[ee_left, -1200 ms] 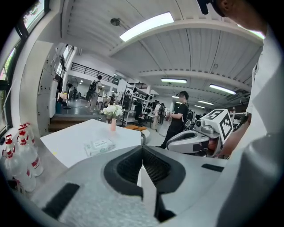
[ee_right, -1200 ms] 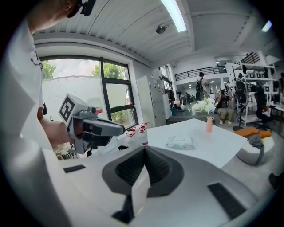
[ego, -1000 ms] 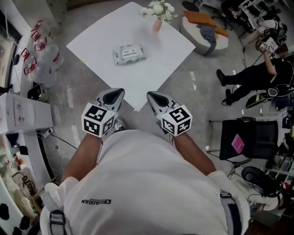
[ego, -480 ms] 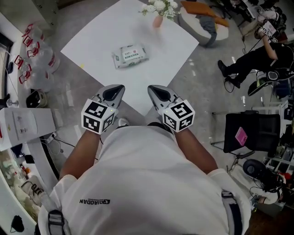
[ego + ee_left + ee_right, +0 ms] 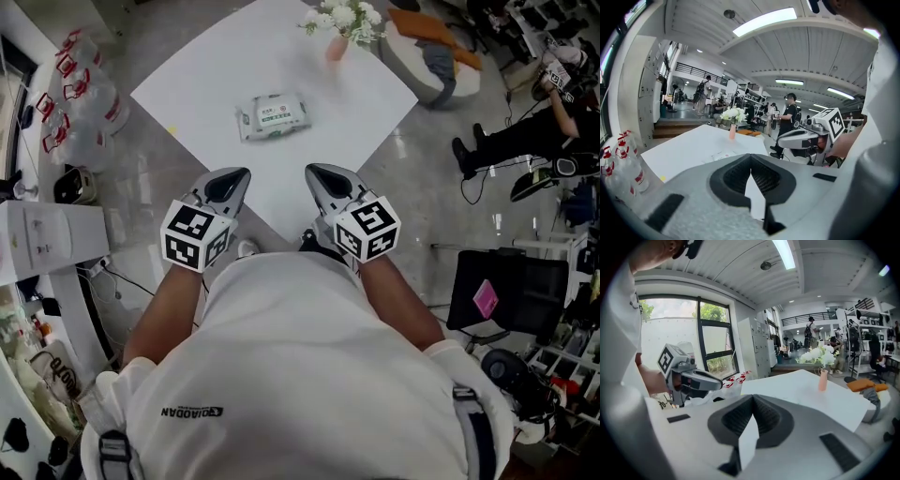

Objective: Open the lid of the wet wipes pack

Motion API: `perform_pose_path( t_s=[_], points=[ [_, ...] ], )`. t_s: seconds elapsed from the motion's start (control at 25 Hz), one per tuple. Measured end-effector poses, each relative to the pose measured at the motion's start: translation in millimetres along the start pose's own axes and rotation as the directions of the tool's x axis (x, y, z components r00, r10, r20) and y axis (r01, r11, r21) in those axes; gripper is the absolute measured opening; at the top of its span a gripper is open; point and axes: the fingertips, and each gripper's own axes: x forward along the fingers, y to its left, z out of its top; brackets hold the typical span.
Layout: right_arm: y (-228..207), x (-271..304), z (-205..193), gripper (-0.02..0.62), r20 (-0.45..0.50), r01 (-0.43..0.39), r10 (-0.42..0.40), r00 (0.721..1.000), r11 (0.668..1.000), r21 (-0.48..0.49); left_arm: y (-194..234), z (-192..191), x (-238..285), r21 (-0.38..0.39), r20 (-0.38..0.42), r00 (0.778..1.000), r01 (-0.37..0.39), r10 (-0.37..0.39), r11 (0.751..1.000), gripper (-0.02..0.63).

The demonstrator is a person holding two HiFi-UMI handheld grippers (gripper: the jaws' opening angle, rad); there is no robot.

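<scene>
Wipes pack mid table, vase at far corner, bottles prob. on floor L.

From the head view we cannot read the print on the wet wipes pack, nor can we tell at that size whether it is open or closed. The far corner of the table and the flowers run off the top edge. In the right gripper view, the right gripper covers the table's near part with its own body.
</scene>
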Motion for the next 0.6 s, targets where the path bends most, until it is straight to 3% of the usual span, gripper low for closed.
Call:
perform_pose_path(
  t_s=[0.6],
  points=[
    [-33,23,12,0.007,-0.041,-0.174,0.17,0.985,0.979,-0.104,8,12,12,-0.084,0.038,0.978,-0.204,0.207,0.975,0.002]
  ],
)
